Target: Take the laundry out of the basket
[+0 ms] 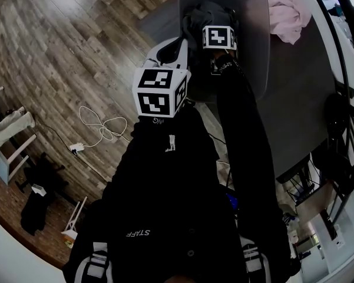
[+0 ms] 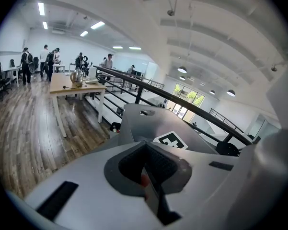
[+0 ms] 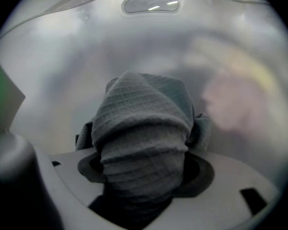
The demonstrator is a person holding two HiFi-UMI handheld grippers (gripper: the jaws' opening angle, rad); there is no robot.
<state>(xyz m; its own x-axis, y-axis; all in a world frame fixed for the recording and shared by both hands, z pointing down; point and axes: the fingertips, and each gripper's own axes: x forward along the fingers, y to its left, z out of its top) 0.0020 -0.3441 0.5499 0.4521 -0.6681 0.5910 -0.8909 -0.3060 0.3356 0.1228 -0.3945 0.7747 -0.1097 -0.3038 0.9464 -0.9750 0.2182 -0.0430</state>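
The grey laundry basket (image 1: 256,34) stands at the top of the head view, with a dark grey cloth (image 1: 203,13) inside it. My right gripper (image 1: 215,22) reaches down into the basket. In the right gripper view the grey waffle-weave cloth (image 3: 144,143) is bunched between the jaws, with my right gripper (image 3: 144,176) shut on it, against the basket's inner wall (image 3: 148,37). My left gripper (image 1: 168,55) hovers just left of the basket, outside it. Its jaws are shut on nothing (image 2: 146,164), pointing over the basket's rim (image 2: 148,121).
A pink garment (image 1: 288,13) lies on the dark table (image 1: 300,99) right of the basket. A black railing (image 1: 347,52) runs along the far right. A white cable (image 1: 103,125) lies on the wood floor at left, near a white chair (image 1: 12,137).
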